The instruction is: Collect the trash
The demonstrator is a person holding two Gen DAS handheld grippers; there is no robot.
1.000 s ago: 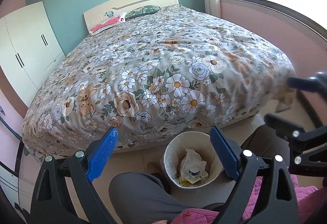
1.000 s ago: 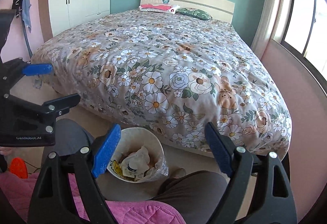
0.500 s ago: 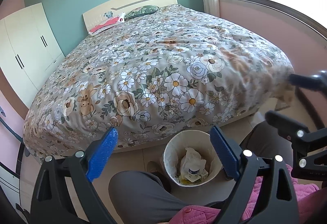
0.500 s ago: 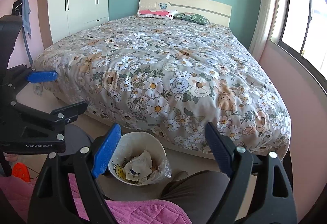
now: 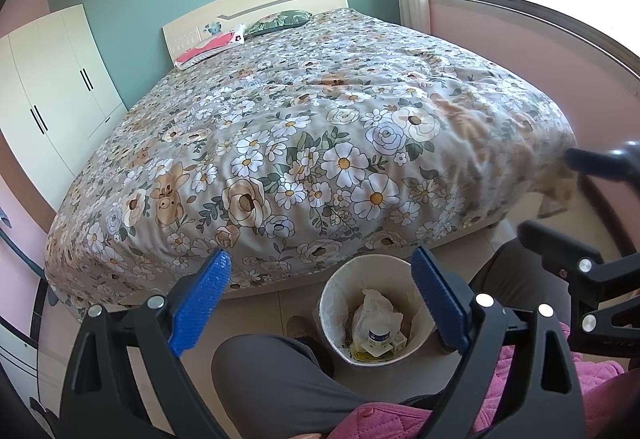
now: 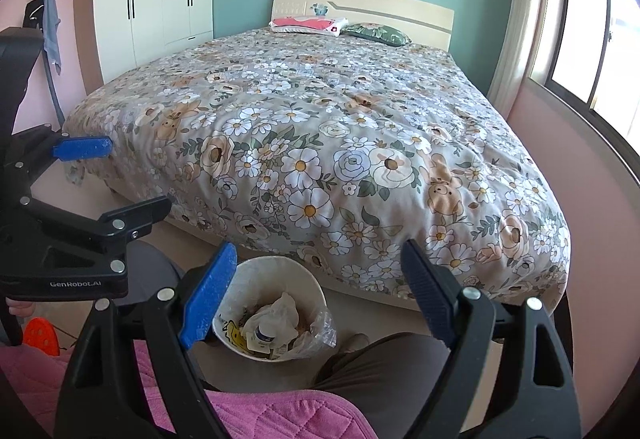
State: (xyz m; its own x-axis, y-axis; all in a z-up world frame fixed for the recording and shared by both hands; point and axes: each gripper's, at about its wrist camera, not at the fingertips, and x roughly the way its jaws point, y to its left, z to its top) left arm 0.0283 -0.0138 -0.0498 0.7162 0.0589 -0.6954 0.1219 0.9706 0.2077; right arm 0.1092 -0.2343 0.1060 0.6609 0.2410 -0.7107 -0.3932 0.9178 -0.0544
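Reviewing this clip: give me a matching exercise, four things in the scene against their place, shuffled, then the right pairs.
Things:
1. waste bin
2. green pillow
3. wardrobe
4. left hand-held gripper

Places:
A. against the headboard, beside the pink pillow
B. on the floor at the foot of the bed
C. above the person's knee, open and empty
D. by the teal wall, left of the bed

Pairs: 1-B, 2-A, 3-D, 4-C
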